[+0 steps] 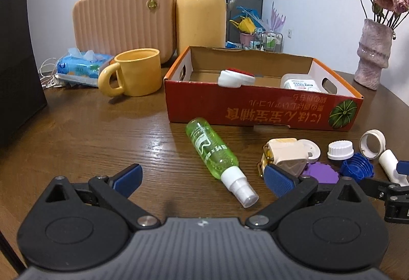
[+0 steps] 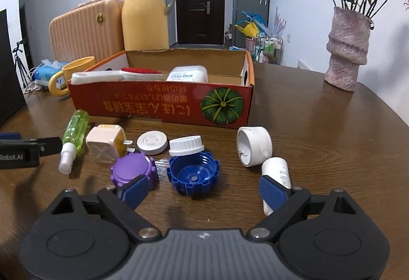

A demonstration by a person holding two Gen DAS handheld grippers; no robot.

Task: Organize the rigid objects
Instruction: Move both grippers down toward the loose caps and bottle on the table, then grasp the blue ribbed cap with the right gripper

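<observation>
A red cardboard box [image 1: 255, 111] [image 2: 158, 103] stands on the wooden table with white containers inside. In front of it lie a green spray bottle [image 1: 211, 149] [image 2: 75, 130], a cream plug adapter [image 1: 286, 154] [image 2: 102, 146], a purple cap [image 2: 133, 170], a blue cap [image 2: 193, 175], a white screw cap [image 2: 185, 146], a white disc [image 2: 152, 143], a white ring cup [image 2: 254, 146] and a small white tube [image 2: 277, 172]. My left gripper [image 1: 203, 177] is open, its fingers on either side of the bottle's nozzle end without touching. My right gripper [image 2: 203, 190] is open around the blue cap.
Behind the box stand a yellow mug [image 1: 138, 73], a yellow thermos jug [image 1: 202, 4], a peach ribbed case [image 1: 122, 22] and a tissue pack [image 1: 81, 65]. A pink vase [image 2: 347, 50] of dried roses stands at the right. A dark panel [image 1: 18, 50] rises at the left.
</observation>
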